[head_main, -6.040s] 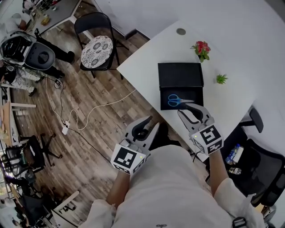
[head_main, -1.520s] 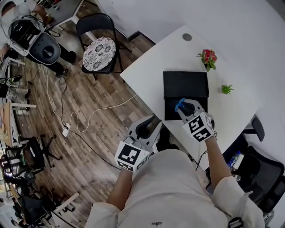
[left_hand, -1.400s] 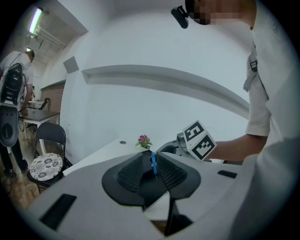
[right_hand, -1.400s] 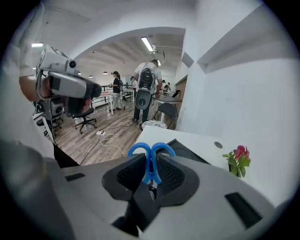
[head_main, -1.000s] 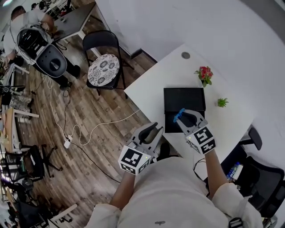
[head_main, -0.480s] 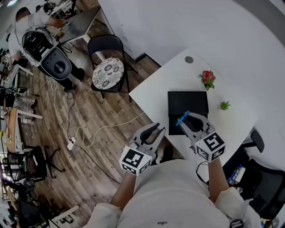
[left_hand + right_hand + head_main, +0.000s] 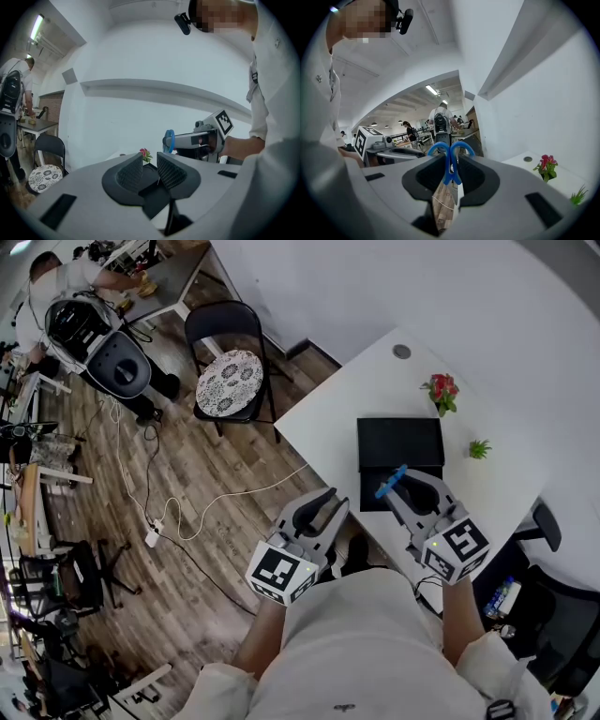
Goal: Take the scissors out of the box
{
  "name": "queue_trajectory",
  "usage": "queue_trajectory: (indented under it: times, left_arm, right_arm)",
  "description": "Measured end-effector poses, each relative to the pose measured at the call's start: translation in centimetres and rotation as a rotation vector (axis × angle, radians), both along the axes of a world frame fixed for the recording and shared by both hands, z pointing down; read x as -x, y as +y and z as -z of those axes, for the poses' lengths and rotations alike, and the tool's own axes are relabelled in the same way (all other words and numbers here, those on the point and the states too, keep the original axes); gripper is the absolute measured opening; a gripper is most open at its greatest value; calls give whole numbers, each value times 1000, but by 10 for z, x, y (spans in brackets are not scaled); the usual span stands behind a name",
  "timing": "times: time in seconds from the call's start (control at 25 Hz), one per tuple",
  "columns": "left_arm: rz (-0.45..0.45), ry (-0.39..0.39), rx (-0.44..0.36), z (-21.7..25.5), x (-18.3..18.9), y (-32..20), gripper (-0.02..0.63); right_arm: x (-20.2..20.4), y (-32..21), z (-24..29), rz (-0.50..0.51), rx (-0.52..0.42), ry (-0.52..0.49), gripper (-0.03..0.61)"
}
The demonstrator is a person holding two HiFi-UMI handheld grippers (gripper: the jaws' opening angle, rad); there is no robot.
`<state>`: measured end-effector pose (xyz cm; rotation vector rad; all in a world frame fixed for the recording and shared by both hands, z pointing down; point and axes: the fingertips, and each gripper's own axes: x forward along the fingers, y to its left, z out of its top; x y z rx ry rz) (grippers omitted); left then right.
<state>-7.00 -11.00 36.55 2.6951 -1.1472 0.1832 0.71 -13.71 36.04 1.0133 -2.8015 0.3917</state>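
Blue-handled scissors (image 7: 391, 481) are clamped between the jaws of my right gripper (image 7: 419, 483), held in the air above the front of the open black box (image 7: 401, 442) on the white table (image 7: 328, 418). In the right gripper view the scissors (image 7: 449, 157) stand upright between the pads, handle loops on top. My left gripper (image 7: 321, 511) hovers off the table's front edge, over the floor, open with nothing between its pads (image 7: 131, 171). From the left gripper view the right gripper (image 7: 199, 140) shows with the blue handle (image 7: 169, 140) at its tip.
A red flower pot (image 7: 442, 390) and a small green plant (image 7: 480, 448) stand beside the box. A black folding chair (image 7: 230, 362) sits left of the table, with a white cable (image 7: 187, 512) across the wood floor. An office chair (image 7: 553, 596) is at the right.
My right gripper has risen with the scissors, lifting them up and out of the box toward me. The left gripper has hardly moved.
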Motion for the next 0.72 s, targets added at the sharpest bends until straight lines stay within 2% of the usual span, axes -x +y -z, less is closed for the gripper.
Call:
queue_trajectory:
  times: [0.32, 0.72]
  left_arm:
    - [29, 6, -12, 5, 10, 4, 94]
    - [73, 15, -18, 5, 16, 6, 40]
  right_arm:
    - [5, 11, 12, 18, -18, -26, 95]
    - [10, 16, 12, 52, -37, -17, 94]
